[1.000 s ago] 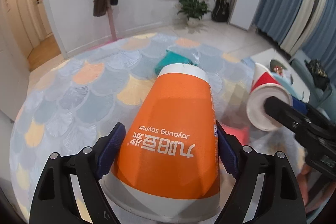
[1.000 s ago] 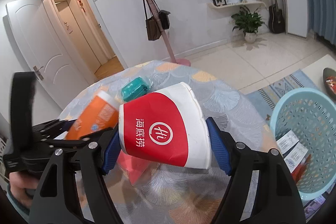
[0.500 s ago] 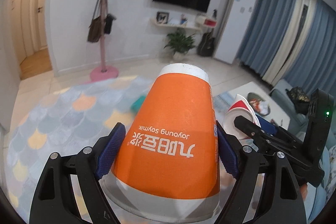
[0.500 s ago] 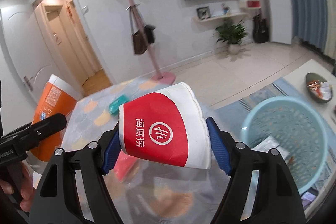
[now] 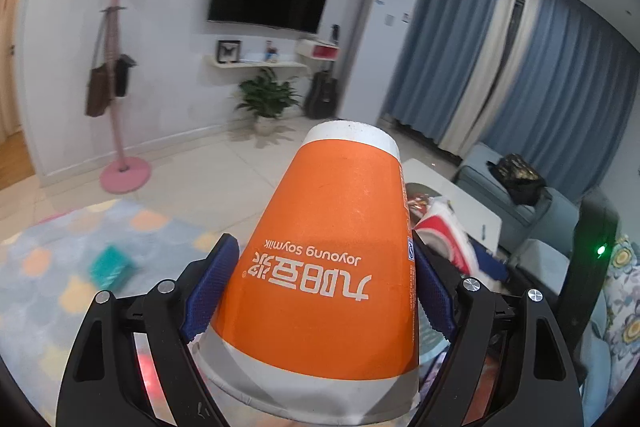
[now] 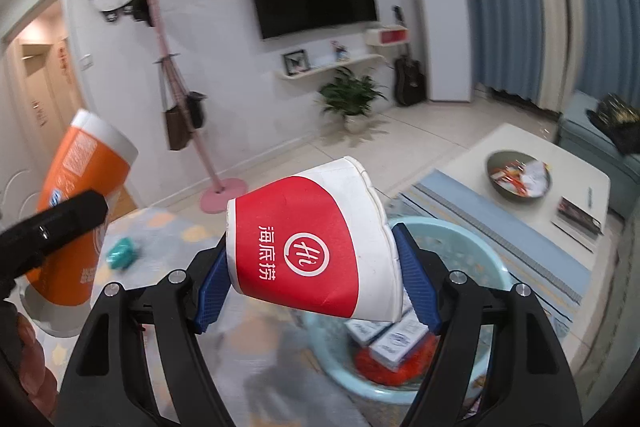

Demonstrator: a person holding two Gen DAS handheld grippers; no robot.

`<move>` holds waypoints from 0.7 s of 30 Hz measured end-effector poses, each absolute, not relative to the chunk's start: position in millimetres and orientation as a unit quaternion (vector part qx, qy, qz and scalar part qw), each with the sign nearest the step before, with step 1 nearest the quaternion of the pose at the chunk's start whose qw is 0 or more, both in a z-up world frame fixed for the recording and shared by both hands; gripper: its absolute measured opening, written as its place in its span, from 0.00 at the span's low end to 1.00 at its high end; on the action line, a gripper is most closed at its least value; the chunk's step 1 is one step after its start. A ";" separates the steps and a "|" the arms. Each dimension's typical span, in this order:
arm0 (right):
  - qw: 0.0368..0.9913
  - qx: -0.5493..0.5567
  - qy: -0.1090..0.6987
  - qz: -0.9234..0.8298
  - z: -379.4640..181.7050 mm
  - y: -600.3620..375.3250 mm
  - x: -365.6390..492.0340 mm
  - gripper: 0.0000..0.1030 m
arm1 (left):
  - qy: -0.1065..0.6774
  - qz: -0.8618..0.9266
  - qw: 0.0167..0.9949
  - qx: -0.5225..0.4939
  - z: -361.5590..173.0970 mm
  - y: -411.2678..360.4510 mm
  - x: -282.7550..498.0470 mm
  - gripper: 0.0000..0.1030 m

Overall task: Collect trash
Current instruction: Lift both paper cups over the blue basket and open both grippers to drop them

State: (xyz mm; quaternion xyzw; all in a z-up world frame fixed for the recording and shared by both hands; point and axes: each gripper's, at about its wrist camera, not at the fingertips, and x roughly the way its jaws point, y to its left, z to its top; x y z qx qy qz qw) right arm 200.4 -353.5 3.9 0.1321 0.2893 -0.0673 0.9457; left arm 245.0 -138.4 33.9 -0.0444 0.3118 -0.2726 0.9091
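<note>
two paper cups being carried to the basket, one in each gripper

the left gripper (image 5: 320, 291) is clamping an orange-and-white paper soymilk cup (image 5: 332, 267), the right gripper (image 6: 316, 279) a red-and-white paper cup (image 6: 312, 247), which is hanging just above the pale blue plastic laundry-style basket (image 6: 496, 267) already holding a few cartons and a red wrapper. judging by this, neither of the two cups is dropped yet, and one teal packet (image 6: 122, 253) is lying on the patterned rug (image 5: 48, 259) beyond the fingers, left to collect.

Centre of the left wrist view: an orange paper cup (image 5: 328, 267) carries upside-down white print, "Joyoung soymilk", over Chinese characters. Centre of the right wrist view: a red-and-white paper cup (image 6: 312, 247) shows white Chinese characters beside a circled "Hi" logo.
</note>
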 end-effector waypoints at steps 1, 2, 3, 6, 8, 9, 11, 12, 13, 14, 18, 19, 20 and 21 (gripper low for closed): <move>0.943 0.136 0.294 -0.074 0.4 -360.3 202.2 0.69 | 0.315 -0.278 0.906 -0.046 31.4 -145.3 247.0 0.78; 0.940 0.141 0.300 -0.084 -5.5 -369.5 204.1 0.69 | 0.319 -0.283 0.903 -0.047 27.6 -153.6 249.9 0.78; 0.937 0.143 0.304 -0.091 -8.9 -375.5 205.7 0.69 | 0.325 -0.290 0.899 -0.046 22.6 -165.5 253.3 0.78; 0.926 0.151 0.327 -0.114 -26.8 -394.7 212.6 0.69 | 0.342 -0.300 0.890 -0.038 6.5 -191.1 260.5 0.78; 0.917 0.155 0.344 -0.128 -40.5 -406.1 218.2 0.69 | 0.353 -0.305 0.884 -0.038 -4.0 -202.4 264.4 0.78; 0.911 0.159 0.355 -0.136 -49.4 -411.3 220.6 0.69 | 0.361 -0.307 0.880 -0.037 -11.6 -209.4 268.8 0.78; 0.903 0.163 0.370 -0.145 -61.4 -418.7 225.4 0.69 | 0.373 -0.308 0.875 -0.035 -22.7 -218.5 274.8 0.78; 0.898 0.163 0.380 -0.153 -70.0 -423.7 228.2 0.69 | 0.379 -0.308 0.872 -0.035 -28.0 -222.6 277.6 0.79; 0.895 0.163 0.385 -0.156 -74.3 -425.6 228.7 0.69 | 0.384 -0.308 0.870 -0.035 -32.0 -224.8 280.0 0.79; 0.891 0.164 0.391 -0.161 -79.7 -428.6 230.5 0.69 | 0.388 -0.309 0.867 -0.034 -35.6 -228.0 282.6 0.79; 0.880 0.166 0.412 -0.167 -95.8 -438.1 236.8 0.69 | 0.396 -0.320 0.860 -0.028 -45.2 -238.2 289.5 0.81; 0.879 0.167 0.415 -0.168 -98.4 -440.7 236.1 0.69 | 0.395 -0.323 0.860 -0.026 -47.4 -240.7 289.0 0.82; 0.878 0.167 0.416 -0.169 -100.2 -442.5 236.9 0.69 | 0.396 -0.324 0.859 -0.022 -48.9 -242.7 288.9 0.83; 0.876 0.167 0.420 -0.170 -103.0 -444.0 238.0 0.70 | 0.398 -0.322 0.859 -0.017 -50.5 -243.9 289.9 0.84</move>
